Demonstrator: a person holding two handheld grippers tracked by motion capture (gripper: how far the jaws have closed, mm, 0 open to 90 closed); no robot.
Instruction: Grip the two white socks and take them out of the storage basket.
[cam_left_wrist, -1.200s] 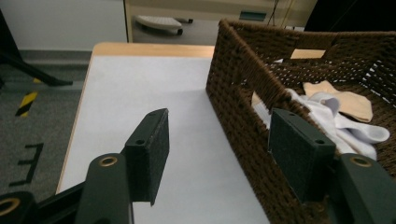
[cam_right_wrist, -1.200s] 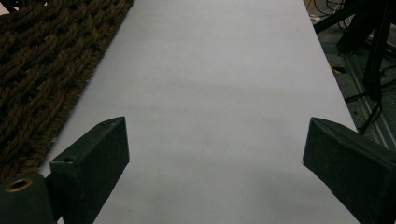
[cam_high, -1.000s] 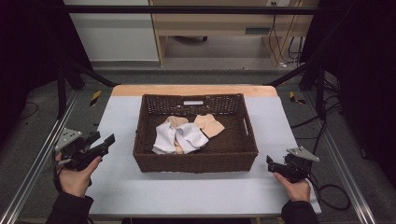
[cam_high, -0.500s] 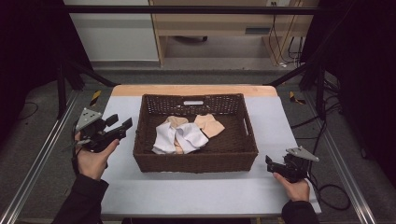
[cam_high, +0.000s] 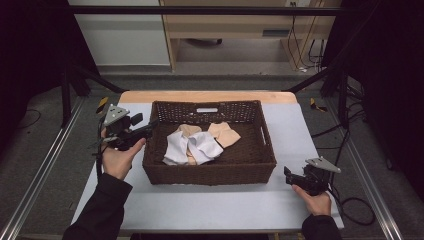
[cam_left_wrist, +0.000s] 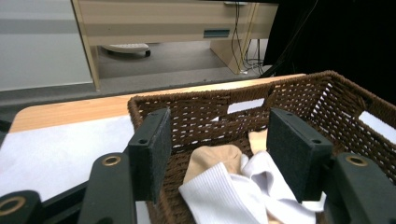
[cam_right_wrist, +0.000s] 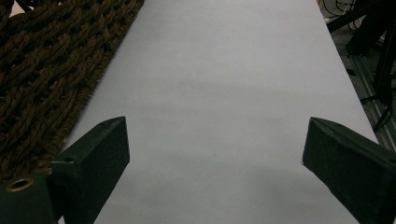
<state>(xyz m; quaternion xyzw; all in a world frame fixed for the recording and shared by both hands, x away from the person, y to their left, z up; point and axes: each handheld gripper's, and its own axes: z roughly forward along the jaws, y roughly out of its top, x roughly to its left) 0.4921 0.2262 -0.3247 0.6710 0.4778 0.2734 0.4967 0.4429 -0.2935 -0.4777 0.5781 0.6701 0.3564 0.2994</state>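
Just past my left gripper (cam_high: 148, 128), beyond its two black fingers (cam_left_wrist: 150, 148), lay the white socks (cam_high: 192, 148), heaped on the floor of the wicker basket (cam_high: 210, 173). My fingers on that side stood wide apart with nothing between them, poised over the basket's left rim; in the left gripper view the ribbed white cloth (cam_left_wrist: 229, 193) sat low in the gap between the pads, with the beige socks (cam_left_wrist: 212, 158) just behind it. From the high view the beige socks (cam_high: 224, 133) lay partly under the white ones, touching them, towards the far wall of the basket from my fingertips. That far wall carried a small white label (cam_high: 207, 109), which also showed ahead of my left fingers through the weave. My left hand (cam_high: 119, 159) gripped the handle from below, and the grey three-cornered plate on top was tilted towards me.

My right gripper (cam_high: 290, 176) rested low at the near right part of the table (cam_high: 235, 210), well apart from the socks. Its fingers (cam_right_wrist: 100, 149) were also spread wide, holding nothing; between them I saw only the pale table (cam_right_wrist: 224, 93) surface. The basket's braided side (cam_right_wrist: 51, 70) ran just beside the left one of those fingers, not touching it as far as I could tell. My right hand (cam_high: 312, 200) held that gripper from behind, near the table's front edge.
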